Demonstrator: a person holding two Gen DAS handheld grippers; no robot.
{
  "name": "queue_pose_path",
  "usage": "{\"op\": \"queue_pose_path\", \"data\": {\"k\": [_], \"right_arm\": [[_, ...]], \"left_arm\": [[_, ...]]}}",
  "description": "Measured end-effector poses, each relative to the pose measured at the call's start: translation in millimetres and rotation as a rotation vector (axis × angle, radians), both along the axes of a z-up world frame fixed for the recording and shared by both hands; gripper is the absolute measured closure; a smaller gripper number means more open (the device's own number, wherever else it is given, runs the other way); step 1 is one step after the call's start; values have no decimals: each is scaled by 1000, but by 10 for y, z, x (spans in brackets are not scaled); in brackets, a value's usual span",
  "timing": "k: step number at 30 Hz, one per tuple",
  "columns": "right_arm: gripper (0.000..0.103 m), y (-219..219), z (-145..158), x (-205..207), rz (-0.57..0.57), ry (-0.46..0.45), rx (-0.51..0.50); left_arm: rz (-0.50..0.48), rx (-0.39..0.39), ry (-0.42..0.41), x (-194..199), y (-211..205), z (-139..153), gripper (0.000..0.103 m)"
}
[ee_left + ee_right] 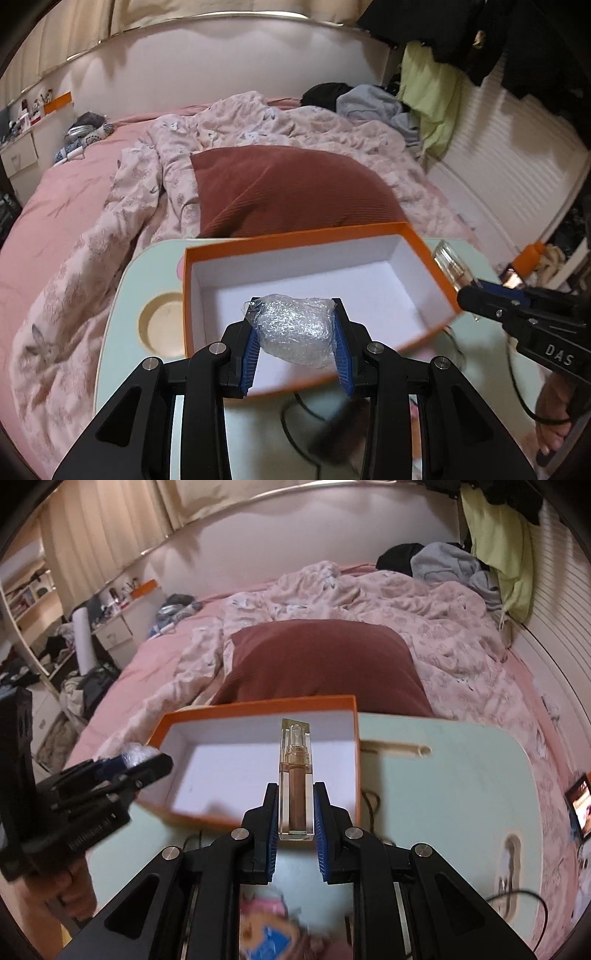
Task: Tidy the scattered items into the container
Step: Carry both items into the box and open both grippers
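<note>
An orange box (pixel 280 242) with a white inside sits on a pale green lap table (pixel 125 295); it also shows in the right wrist view (pixel 258 705). My left gripper (pixel 295 332) is shut on a clear plastic-wrapped bundle (pixel 293 328) and holds it above the box's near half. My right gripper (pixel 295 812) is shut on a clear lip gloss tube (pixel 294 786), which points up over the box's right part. The right gripper shows in the left wrist view (pixel 476 291), beside the box's right wall. The left gripper shows in the right wrist view (pixel 147 764).
The table (pixel 443 775) stands on a bed with a pink quilt (pixel 74 221) and a dark red pillow (pixel 288 188) behind the box. A round cup recess (pixel 160 325) lies left of the box. A black cable (pixel 517 897) and a blurred pink item (pixel 266 923) lie near the front.
</note>
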State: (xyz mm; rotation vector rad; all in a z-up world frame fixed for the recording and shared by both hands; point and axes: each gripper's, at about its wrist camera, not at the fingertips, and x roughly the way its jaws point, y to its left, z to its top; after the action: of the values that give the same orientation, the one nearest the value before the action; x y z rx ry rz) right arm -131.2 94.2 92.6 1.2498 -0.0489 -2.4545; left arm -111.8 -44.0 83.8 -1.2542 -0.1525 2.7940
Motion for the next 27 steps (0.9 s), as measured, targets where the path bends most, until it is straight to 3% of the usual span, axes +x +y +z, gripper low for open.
{"op": "queue_pose_path", "data": {"k": [15, 19, 21, 27], "right_arm": [[86, -226, -351, -317, -8, -56, 69], [78, -190, -259, -262, -37, 4, 45], [75, -173, -204, -244, -36, 16, 35], [75, -122, -110, -156, -22, 18, 14]], "left_arm": [[36, 0, -55, -229, -70, -273, 66], [35, -19, -42, -204, -54, -246, 57], [38, -23, -35, -181, -56, -213, 42], [40, -8, -9, -90, -75, -95, 38]]}}
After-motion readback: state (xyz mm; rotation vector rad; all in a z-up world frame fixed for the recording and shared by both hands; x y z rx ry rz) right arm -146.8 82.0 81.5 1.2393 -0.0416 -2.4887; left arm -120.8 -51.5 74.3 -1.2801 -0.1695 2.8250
